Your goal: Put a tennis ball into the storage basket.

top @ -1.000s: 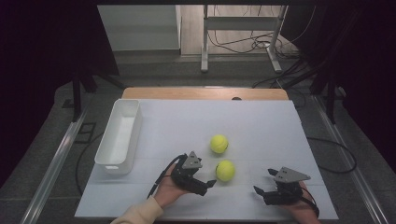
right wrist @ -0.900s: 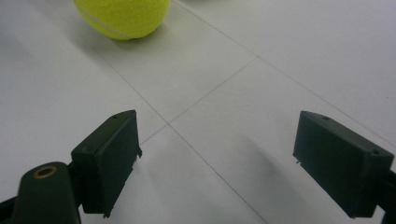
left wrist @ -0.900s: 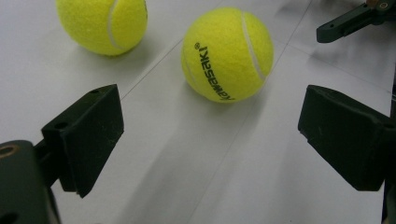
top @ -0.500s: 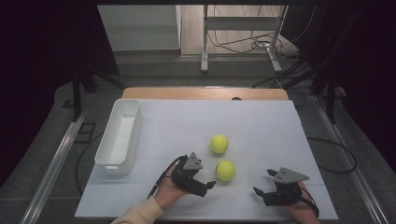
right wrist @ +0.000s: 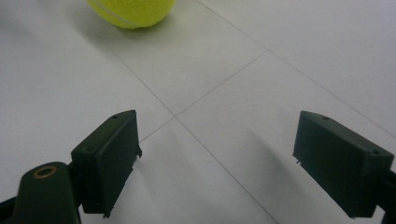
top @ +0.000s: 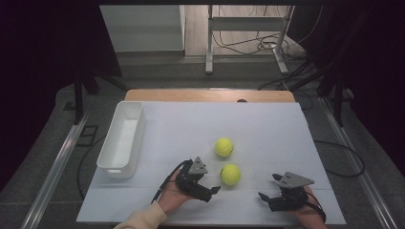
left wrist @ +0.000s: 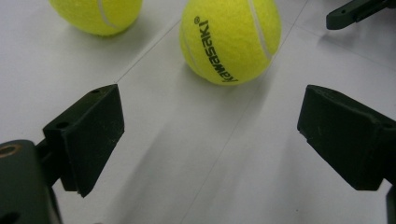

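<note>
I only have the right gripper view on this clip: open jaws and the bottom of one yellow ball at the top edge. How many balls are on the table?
Observer: Two tennis balls; the near ball lies in front of the far ball, apart.
Operator: What is the other gripper doing?
Observer: The left gripper is open, aimed at the near ball, not touching it.
Operator: Any writing on that ball?
Observer: Yes, "kawasaki" in black.
Operator: Any container?
Observer: A white bin sits at the table's left, with nothing visible inside.
</note>
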The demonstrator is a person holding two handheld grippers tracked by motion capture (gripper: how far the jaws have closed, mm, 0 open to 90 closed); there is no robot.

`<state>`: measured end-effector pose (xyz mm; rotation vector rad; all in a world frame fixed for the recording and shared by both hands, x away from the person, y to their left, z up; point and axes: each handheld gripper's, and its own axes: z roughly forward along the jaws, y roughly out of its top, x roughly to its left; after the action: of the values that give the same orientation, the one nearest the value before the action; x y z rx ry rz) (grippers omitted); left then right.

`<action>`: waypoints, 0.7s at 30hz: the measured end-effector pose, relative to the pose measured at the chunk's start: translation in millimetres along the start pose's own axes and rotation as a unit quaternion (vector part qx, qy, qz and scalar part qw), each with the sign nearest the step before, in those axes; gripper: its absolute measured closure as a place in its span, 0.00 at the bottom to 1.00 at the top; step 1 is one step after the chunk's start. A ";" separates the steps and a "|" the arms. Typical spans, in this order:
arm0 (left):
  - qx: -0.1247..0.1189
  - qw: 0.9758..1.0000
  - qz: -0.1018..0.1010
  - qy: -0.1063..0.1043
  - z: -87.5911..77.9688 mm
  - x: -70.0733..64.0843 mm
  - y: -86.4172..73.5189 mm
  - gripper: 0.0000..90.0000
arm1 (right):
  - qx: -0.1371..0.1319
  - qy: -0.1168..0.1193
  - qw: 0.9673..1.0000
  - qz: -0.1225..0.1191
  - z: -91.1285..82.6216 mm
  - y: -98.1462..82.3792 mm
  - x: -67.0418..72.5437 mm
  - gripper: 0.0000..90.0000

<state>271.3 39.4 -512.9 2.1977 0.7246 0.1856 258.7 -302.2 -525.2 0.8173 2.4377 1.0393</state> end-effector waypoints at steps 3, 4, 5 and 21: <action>0.008 1.000 0.000 0.002 2.8 0.0 -1.6 0.09 | 0.005 0.000 1.000 -0.001 0.9 -0.4 0.3 0.17; 0.010 1.000 -0.001 0.001 3.4 0.1 -2.0 0.09 | 0.005 0.000 1.000 -0.001 0.9 -0.4 0.3 0.17; 0.011 1.000 -0.001 0.001 4.1 0.0 -2.3 0.09 | 0.006 0.000 1.000 -0.003 1.0 -0.4 0.2 0.17; 0.027 1.000 0.002 -0.001 9.0 -2.4 -5.0 0.09 | 0.016 0.005 1.000 -0.009 2.9 -0.8 1.8 0.17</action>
<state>270.4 34.8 -522.3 2.2498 0.7318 0.1689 258.6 -300.0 -527.9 0.8001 2.4717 1.0010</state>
